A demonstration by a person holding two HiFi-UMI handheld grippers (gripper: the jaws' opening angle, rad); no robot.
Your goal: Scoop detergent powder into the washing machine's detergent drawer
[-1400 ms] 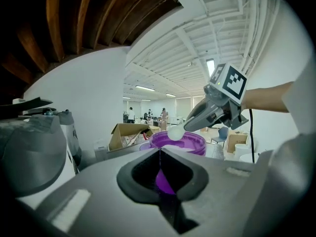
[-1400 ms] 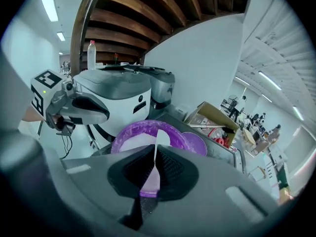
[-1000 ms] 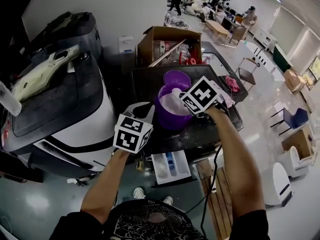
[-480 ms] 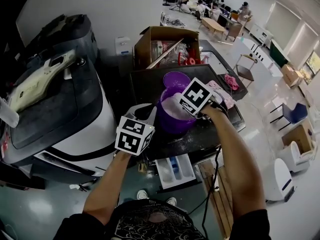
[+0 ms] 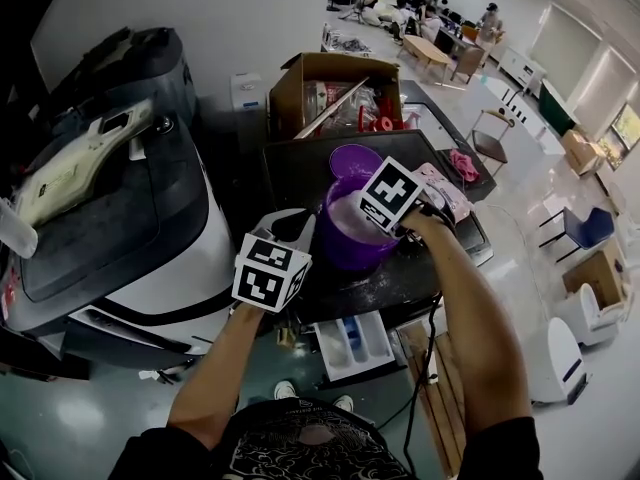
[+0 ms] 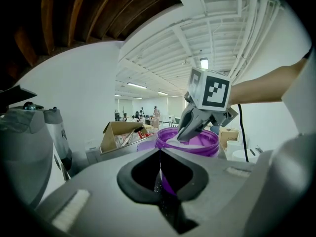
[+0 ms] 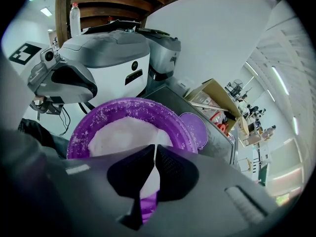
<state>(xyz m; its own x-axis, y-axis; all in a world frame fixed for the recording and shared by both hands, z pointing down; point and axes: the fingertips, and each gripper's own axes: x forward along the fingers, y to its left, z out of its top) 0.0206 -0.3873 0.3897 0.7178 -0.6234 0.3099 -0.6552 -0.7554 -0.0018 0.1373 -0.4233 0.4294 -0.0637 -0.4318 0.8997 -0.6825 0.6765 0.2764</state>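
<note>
A purple bucket [image 5: 345, 248] of white detergent powder [image 7: 123, 132] stands on the washing machine's dark top [image 5: 290, 173]. Its purple lid [image 5: 355, 158] lies just behind. My left gripper [image 5: 300, 226] is shut on the bucket's left rim; purple wall shows under its closed jaws [image 6: 160, 154]. The right gripper [image 5: 367, 218] reaches down into the bucket from the right. It is shut on a thin white scoop handle [image 7: 157, 149] over the powder; the scoop's bowl is hidden. The detergent drawer [image 5: 350, 343] hangs pulled out below the front edge.
An open cardboard box [image 5: 335, 88] of clutter sits behind the lid, and a pink cloth [image 5: 462, 163] lies at the right. A large white and black machine [image 5: 120, 198] stands close on the left. Wooden planks [image 5: 430, 368] lie on the floor by the drawer.
The right gripper has edged slightly left and lower over the powder. The left gripper keeps its hold on the rim. The head camera has shifted a little.
</note>
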